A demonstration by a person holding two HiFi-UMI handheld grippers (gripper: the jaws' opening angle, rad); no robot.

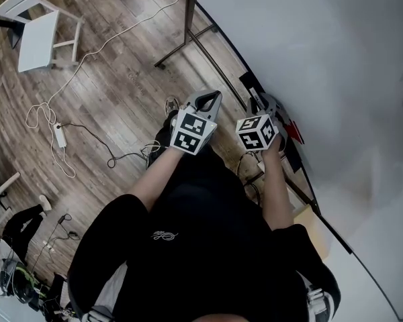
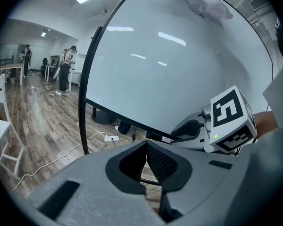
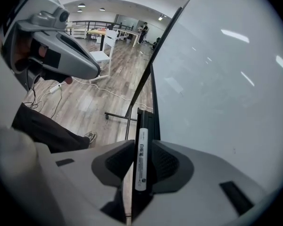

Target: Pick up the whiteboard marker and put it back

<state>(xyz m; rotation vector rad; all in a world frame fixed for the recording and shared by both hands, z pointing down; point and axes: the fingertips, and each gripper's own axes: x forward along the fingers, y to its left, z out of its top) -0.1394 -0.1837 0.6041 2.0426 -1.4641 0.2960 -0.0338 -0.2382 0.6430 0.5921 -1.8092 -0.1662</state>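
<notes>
**Right gripper.** My right gripper (image 3: 143, 147) points steeply down at the tray (image 3: 146, 119) along the lower edge of the whiteboard (image 3: 217, 79). Its jaws stand apart. The marker (image 3: 140, 166) lies between them, lengthwise, in line with the tray. A dark gap shows between the marker and the right-hand pad, so the pads are not clamping it. I judge that the marker rests on the tray under its own weight and not in my grip.

**Why so placed.** The marker runs parallel to the tray because that is the only way it sits flat in the narrow ledge. My jaws straddle it across its width, the natural line for taking or setting down a thin cylinder.

**Left gripper.** My left gripper (image 2: 146, 147) is closed on nothing, its pad tips meeting. It is held off to the side, aimed at the board's lower edge and clear of the tray. I judge it has no part in this step and is kept out of the working hand's way.

**Task standing.** The marker appears to be back in its place. What remains, in my judgement, is to lift the right gripper straight up without dragging a pad against the marker and rolling it off the ledge.

**Risk.** The left-hand pad sits just beside the marker; whether it touches I cannot tell.
</notes>
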